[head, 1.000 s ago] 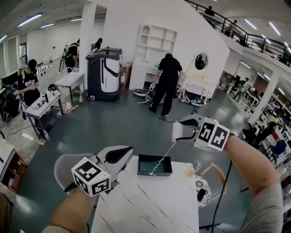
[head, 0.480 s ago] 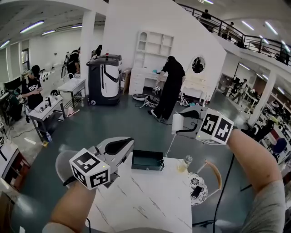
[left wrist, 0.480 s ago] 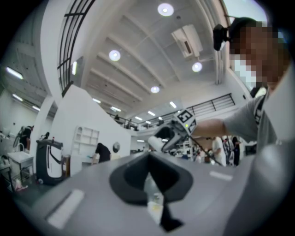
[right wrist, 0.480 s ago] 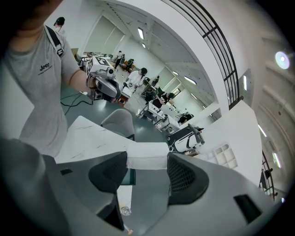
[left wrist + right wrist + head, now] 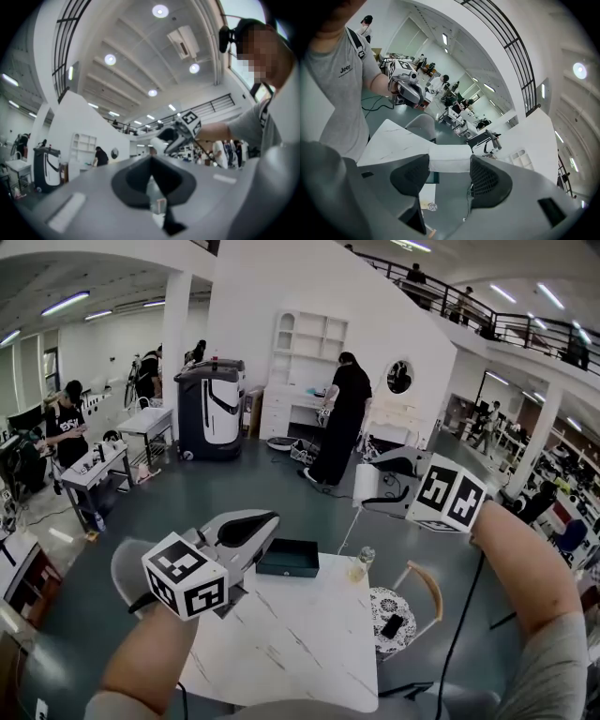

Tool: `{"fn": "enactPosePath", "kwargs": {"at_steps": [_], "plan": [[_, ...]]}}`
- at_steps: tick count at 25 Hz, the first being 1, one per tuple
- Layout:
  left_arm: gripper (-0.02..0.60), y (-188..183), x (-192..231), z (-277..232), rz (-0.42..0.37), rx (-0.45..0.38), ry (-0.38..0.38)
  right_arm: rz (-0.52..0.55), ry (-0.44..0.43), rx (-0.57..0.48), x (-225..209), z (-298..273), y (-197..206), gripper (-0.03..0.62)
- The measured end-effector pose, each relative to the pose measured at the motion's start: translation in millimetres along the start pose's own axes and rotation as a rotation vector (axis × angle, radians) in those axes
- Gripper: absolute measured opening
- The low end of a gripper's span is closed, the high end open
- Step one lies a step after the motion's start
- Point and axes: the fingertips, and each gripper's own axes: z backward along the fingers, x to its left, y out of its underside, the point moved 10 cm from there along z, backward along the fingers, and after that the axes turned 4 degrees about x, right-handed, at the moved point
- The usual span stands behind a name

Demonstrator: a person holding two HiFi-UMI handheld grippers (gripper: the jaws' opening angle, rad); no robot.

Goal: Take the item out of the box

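Right fingers are clamped on a white block, one dark meshed pad on each side of it. The block is a plain, smooth rectangle, and a thin white cable hangs from its lower end. In the head view the right gripper holds the block in mid-air at centre right, above and to the right of the box. The cable's lower end hangs between the box and a glass; contact with the table cannot be confirmed. The dark, shallow box sits at the table's far edge. A chair at lower right carries a phone. The left gripper, lower left, has its jaws together on nothing, well apart from the block.
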Motion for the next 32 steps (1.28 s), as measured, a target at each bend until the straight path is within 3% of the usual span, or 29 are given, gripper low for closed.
{"fn": "enactPosePath", "kwargs": {"at_steps": [7,12,18,25,32], "plan": [[-0.002,-20.3,-36.7,-5.3,-0.051,-0.011,0.005,0.014,0.051,-0.025,15.6,49.6,5.4,0.261],[-0.002,-13.4,-65.5,8.8,-0.079,-0.018,0.007,0.022,0.085,-0.045,50.1,71.7,2.4,0.261],[-0.002,-31.6,-118.2,-20.3,-0.086,-0.007,-0.006,0.024,0.087,-0.079,53.8,123.2,31.5,0.261],[-0.002,-20.6,-158.4,-7.4,-0.071,0.022,-0.052,0.042,0.065,-0.129,87.2,140.3,41.2,0.261],[-0.002,-5.4,-171.7,-3.6,-0.045,0.055,-0.08,0.043,0.049,-0.153,107.0,135.5,55.9,0.261]]}}
